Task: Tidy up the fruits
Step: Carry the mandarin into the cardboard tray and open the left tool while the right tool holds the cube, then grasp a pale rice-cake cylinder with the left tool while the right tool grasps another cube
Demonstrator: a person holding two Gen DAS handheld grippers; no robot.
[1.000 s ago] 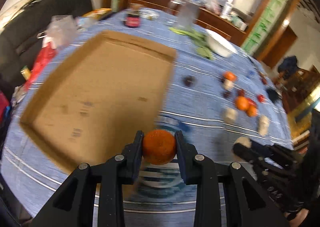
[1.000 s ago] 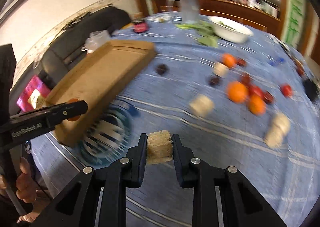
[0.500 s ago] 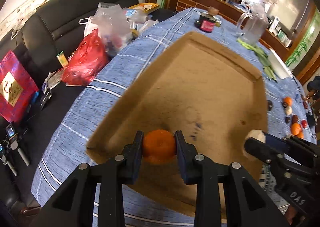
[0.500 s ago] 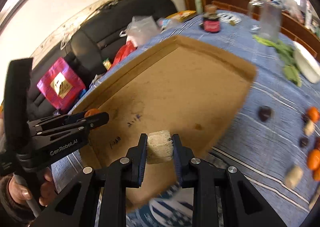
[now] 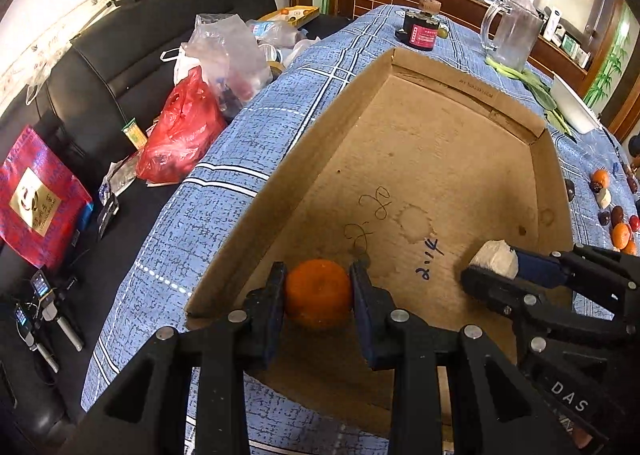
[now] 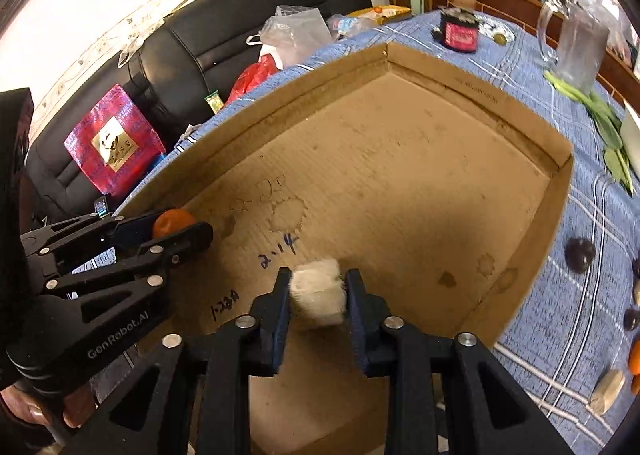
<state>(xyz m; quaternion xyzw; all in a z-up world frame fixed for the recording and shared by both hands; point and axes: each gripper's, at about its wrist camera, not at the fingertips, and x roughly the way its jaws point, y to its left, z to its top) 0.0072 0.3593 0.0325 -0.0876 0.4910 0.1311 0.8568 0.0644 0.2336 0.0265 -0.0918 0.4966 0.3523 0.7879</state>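
left gripper (image 5: 318, 295) clamps orange (image 5: 318, 293) | right gripper (image 6: 318, 295) clamps white fruit (image 6: 318, 295)

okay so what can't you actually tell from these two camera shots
- Whether the orange touches the cardboard tray floor: the left tool hides its underside.
- What the pale item is: right wrist view blurs it.
- Loose fruits: too small, cut by the frame edge.

"GenRobot.AI" — left claw (image 6: 182, 233), "DAS" — right claw (image 5: 490, 269)

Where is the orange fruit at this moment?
The orange fruit is clamped in the left hand-held gripper, low over the cardboard tray's near-left corner.
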